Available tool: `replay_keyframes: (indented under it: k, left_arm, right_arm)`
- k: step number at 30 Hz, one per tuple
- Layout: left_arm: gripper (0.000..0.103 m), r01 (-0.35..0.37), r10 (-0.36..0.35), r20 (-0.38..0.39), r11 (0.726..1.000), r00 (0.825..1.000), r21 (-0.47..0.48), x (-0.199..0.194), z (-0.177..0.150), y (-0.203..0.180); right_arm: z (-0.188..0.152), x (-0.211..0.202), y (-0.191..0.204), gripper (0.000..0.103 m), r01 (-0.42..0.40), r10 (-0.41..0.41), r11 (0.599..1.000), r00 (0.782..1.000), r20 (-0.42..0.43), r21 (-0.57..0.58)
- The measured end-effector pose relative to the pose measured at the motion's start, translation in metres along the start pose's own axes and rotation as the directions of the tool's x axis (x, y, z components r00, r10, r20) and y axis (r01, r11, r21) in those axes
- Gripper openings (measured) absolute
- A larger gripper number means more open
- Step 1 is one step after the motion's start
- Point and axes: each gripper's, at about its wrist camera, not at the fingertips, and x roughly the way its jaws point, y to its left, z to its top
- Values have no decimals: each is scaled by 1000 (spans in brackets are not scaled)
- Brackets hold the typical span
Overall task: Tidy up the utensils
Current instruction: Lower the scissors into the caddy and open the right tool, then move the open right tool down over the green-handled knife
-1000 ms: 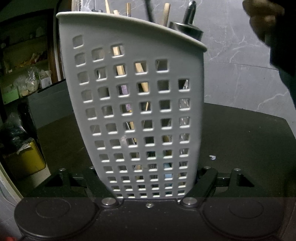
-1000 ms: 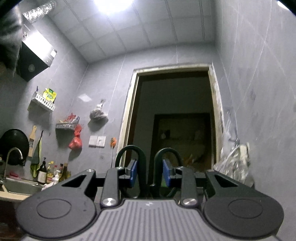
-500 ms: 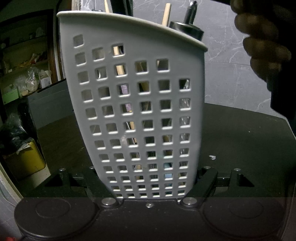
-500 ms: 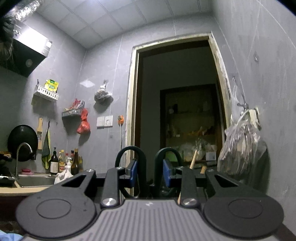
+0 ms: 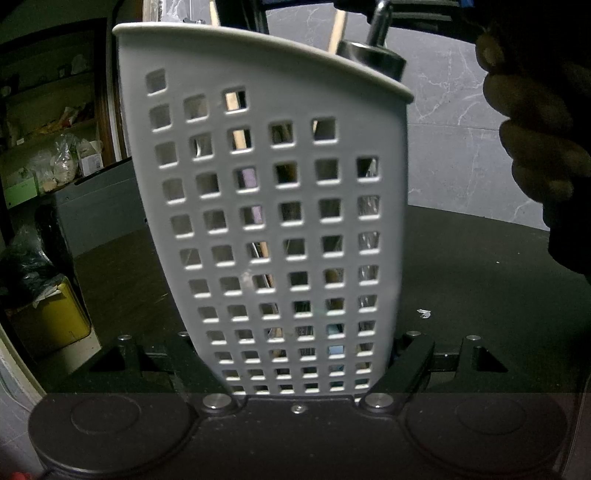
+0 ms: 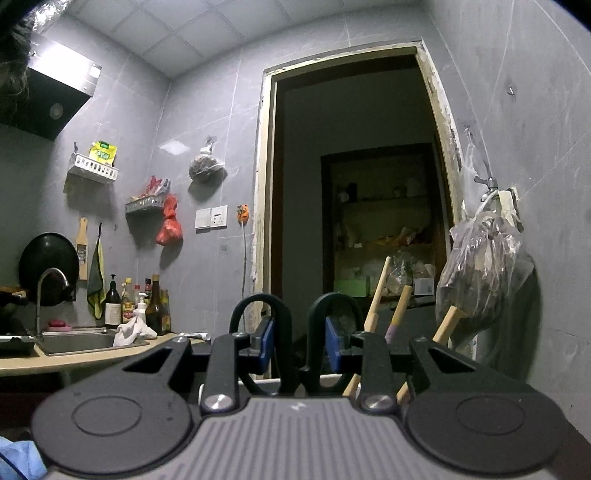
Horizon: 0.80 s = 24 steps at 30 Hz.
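Two tools clamped: left tool [image 5: 295,369] around holder [image 5: 273,221], right tool [image 6: 299,349] on scissors [image 6: 295,332] above its rim.

We get dim left view: table [image 5: 480,280] near black, holder [image 5: 280,206] pale, evenly lit from front, slightly soft. Hand [image 5: 532,140] at right edge blurred, in shadow. We see strong fisheye bending at edges in both views. Right view brighter: light falls from above on ceiling [image 6: 192,33] and grey wall [image 6: 207,122]; glare patch on tile, soft shadows under hung bags. Doorway [image 6: 354,192] dark, murky. Corners vignetted black.
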Motion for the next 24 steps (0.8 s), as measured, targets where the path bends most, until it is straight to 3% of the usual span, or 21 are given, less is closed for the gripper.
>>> replay_keyframes:
  k: [14,22,24]
  left_arm:
    - [79,0,0,0,1000,1000,-1,0,0,0]
    - [79,1,-1,0,1000,1000,-3,0,0,0]
    - [79,0,0,-1,1000,1000,-1,0,0,0]
  right_arm:
    - [-4,3,-3,36,-33,34,999,999,-41,31]
    - [-6,-10,-5,74,-51,52,999,995,-85,15]
    - [-5,-19,-6,95,-46,46,999,996,-74,9]
